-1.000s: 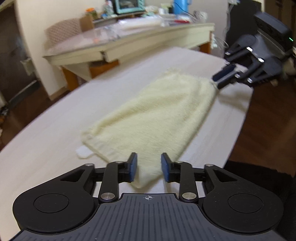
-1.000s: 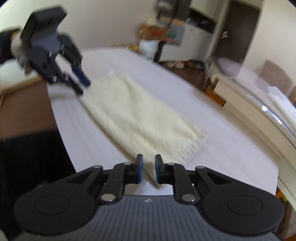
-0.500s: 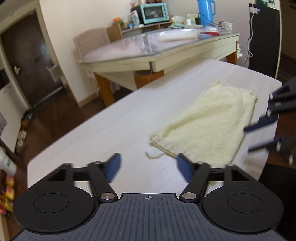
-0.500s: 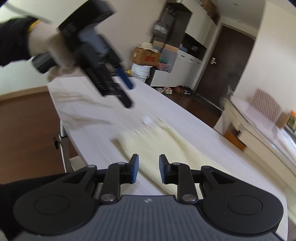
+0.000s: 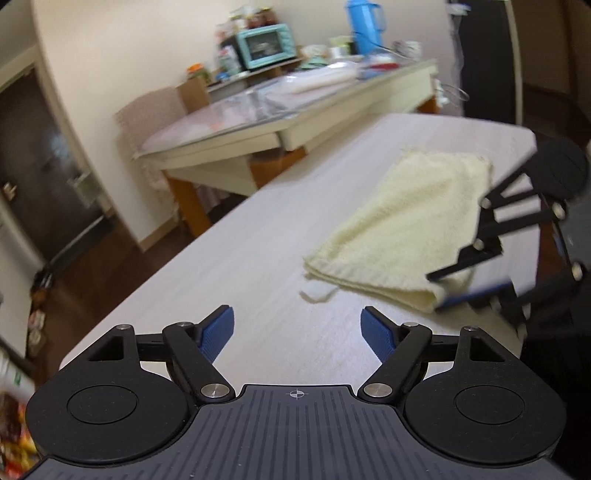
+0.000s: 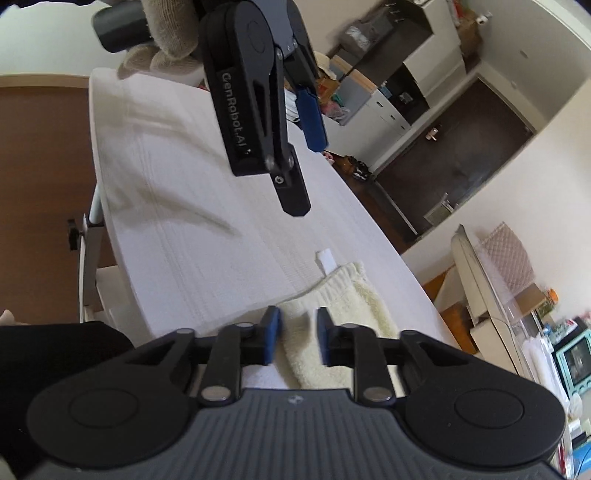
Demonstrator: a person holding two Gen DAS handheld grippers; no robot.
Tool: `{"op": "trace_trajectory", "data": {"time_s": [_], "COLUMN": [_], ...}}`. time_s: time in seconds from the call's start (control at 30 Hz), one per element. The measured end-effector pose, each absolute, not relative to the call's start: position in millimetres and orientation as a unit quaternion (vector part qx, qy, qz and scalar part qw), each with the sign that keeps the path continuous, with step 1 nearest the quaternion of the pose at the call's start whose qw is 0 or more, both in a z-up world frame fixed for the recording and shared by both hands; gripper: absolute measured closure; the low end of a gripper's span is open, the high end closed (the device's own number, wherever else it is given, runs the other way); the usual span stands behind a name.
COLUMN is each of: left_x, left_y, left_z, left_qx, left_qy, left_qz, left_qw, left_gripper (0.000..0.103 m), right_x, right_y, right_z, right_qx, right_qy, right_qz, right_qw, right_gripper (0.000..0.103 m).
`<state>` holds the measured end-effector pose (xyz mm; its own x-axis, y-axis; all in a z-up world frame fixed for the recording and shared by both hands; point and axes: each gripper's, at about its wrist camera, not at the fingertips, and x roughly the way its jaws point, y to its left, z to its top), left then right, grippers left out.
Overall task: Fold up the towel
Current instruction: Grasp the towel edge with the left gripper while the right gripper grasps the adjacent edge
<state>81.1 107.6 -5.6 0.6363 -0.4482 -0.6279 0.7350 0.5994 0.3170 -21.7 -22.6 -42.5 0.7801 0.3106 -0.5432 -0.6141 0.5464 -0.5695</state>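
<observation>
A pale yellow towel [image 5: 413, 221] lies flat on the white table [image 5: 258, 258], doubled over, with a small white label [image 5: 317, 291] sticking out at its near left corner. My left gripper [image 5: 297, 328] hovers over bare table short of the towel; its jaws are opening and hold nothing. My right gripper [image 5: 439, 291] comes in from the right at the towel's near right corner. In the right wrist view its jaws are closing on the towel [image 6: 354, 295], which fills the gap of the right gripper [image 6: 297, 334]. The left gripper [image 6: 306, 179] hangs above, beyond the label [image 6: 325, 260].
A glass-topped side table [image 5: 258, 122] with a teal oven [image 5: 267, 46] and a blue jug [image 5: 364, 22] stands beyond the white table. The table's edge [image 6: 122, 258] drops to wooden floor on the left of the right wrist view. A gloved hand [image 6: 162, 40] holds the left gripper.
My left gripper let go of the towel's near corner, opened wide and drew back to the left. My right gripper swung from the towel's far end to its near corner.
</observation>
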Motion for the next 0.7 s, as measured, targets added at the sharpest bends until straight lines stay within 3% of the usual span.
{"op": "trace_trajectory", "data": {"time_s": [0.3, 0.4, 0.5, 0.57, 0.7], "left_x": [73, 78, 80, 79, 73], "left_y": [74, 68, 65, 62, 59], "left_z": [-35, -40, -42, -44, -39], "left_qx": [0.433, 0.452, 0.468, 0.487, 0.498], "left_qy": [0.16, 0.136, 0.123, 0.131, 0.166], "left_qz": [-0.423, -0.443, -0.459, -0.482, -0.506], "left_qw": [0.78, 0.763, 0.745, 0.717, 0.685], "left_gripper": [0.023, 0.03, 0.053, 0.086, 0.092], "right_x": [2, 4, -2, -6, -20], "right_y": [-75, -89, -99, -102, -110], "right_z": [16, 27, 31, 31, 26], "right_qx": [-0.201, -0.183, -0.183, -0.188, -0.198], "right_qy": [0.232, 0.233, 0.23, 0.227, 0.223], "right_qz": [0.336, 0.351, 0.368, 0.374, 0.381], "right_qw": [0.89, 0.888, 0.882, 0.879, 0.875], "right_gripper": [0.093, 0.093, 0.093, 0.093, 0.093]}}
